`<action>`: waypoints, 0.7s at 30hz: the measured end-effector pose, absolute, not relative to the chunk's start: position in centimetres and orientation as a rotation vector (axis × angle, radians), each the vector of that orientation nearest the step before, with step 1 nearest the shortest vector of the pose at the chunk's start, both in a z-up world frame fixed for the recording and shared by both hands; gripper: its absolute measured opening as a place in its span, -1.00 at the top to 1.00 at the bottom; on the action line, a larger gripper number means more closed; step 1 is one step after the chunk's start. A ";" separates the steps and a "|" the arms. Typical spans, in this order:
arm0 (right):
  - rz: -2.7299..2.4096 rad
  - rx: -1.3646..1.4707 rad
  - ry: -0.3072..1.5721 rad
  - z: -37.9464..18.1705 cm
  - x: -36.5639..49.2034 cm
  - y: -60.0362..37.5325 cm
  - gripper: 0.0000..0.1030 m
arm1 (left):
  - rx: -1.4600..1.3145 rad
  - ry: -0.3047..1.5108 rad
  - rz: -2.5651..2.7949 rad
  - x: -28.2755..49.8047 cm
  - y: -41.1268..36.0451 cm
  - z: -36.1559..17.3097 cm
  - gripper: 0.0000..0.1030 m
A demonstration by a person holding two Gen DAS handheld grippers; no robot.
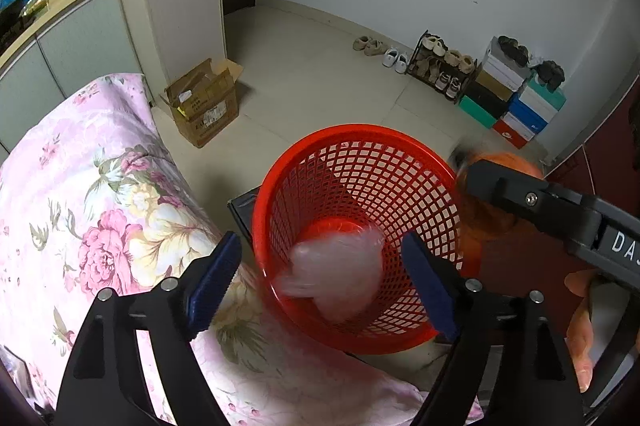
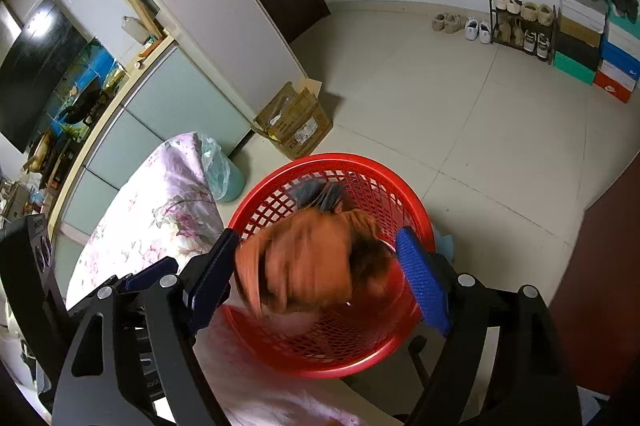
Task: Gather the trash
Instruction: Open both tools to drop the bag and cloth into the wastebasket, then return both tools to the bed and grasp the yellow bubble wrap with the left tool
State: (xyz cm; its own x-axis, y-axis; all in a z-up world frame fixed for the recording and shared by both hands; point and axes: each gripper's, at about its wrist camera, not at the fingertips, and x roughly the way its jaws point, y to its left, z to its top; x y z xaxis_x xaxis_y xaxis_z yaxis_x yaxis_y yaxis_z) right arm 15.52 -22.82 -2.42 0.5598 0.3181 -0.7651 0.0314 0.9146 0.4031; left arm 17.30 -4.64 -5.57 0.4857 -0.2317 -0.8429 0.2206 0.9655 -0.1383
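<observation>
A red mesh waste basket (image 1: 360, 154) stands on the floor beside the bed; it also shows in the right wrist view (image 2: 340, 166). A blurred clear plastic bag (image 1: 336, 274) is loose inside the basket, between and below the pads of my open left gripper (image 1: 320, 282). My right gripper (image 2: 316, 274) is wide open above the basket rim. A blurred orange wad (image 2: 304, 266) hangs between its pads, apart from both. In the left wrist view the right gripper's finger (image 1: 520, 194) and the orange wad (image 1: 480, 222) sit at the basket's right rim.
A bed with a pink floral quilt (image 1: 100, 206) lies on the left. An open cardboard box (image 1: 204, 102) stands on the tiled floor. A shoe rack (image 1: 440, 66) and stacked shoe boxes (image 1: 516, 98) line the far wall. A teal bin with a liner bag (image 2: 224, 170) stands by the bed.
</observation>
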 end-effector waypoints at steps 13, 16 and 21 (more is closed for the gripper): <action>0.169 0.372 0.924 -0.7 14.2 -22.8 -0.51 | -0.015 0.944 -0.217 14.7 -1.5 -2.0 -0.60; 0.176 0.357 0.908 0.0 13.6 -22.5 -0.51 | -0.019 0.915 -0.193 13.7 -0.6 -0.5 -0.61; 0.180 0.297 0.845 1.7 11.8 -21.4 -0.51 | -0.037 0.866 -0.158 11.6 1.3 1.9 -0.63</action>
